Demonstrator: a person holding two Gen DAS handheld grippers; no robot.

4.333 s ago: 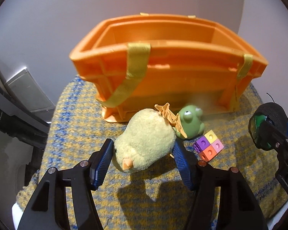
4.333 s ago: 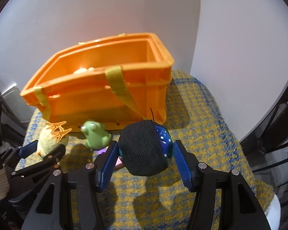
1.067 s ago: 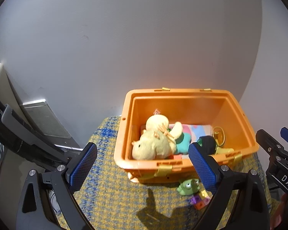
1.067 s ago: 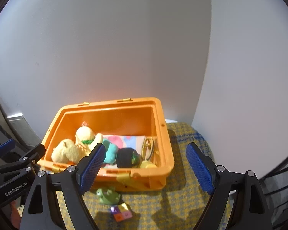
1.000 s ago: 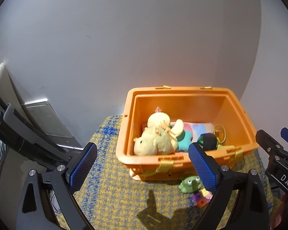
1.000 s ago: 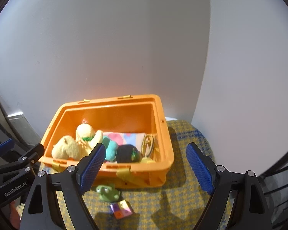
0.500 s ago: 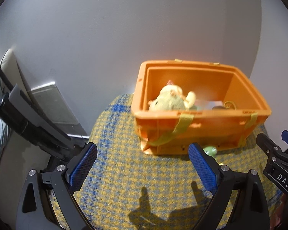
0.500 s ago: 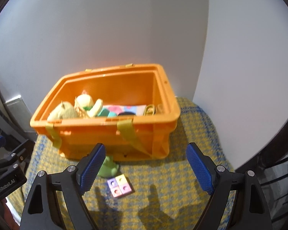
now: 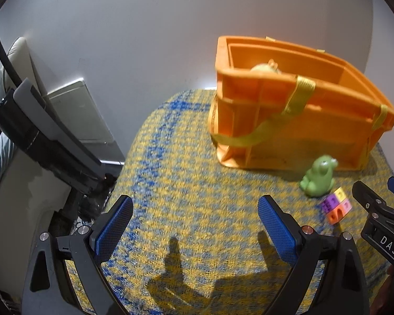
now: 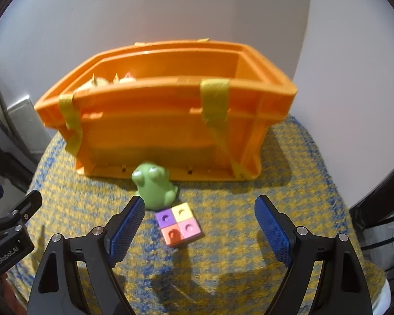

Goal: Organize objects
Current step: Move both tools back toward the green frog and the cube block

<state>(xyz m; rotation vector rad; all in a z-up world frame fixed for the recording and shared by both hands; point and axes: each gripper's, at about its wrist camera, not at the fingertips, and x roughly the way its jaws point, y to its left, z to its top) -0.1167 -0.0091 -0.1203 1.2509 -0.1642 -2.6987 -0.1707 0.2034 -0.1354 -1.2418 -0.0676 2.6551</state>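
With both grippers' fingers spread and empty, block square [image 10: 180, 227] lies between right gripper [image 10: 199, 223] fingers, frog [image 10: 155, 186] just beyond.

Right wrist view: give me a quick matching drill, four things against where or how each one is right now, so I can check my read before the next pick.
Things:
1. green rubber frog toy
2. four-colour square block tile
3. pale yellow plush toy
4. right tool

States:
A. inside the orange plastic crate, only its top showing over the rim
B. open, holding nothing
C. flat on the yellow-and-blue woven cloth, between the tool's fingers in the picture
D. upright on the cloth, just in front of the crate's base

Pairs: 1-D, 2-C, 3-A, 4-B
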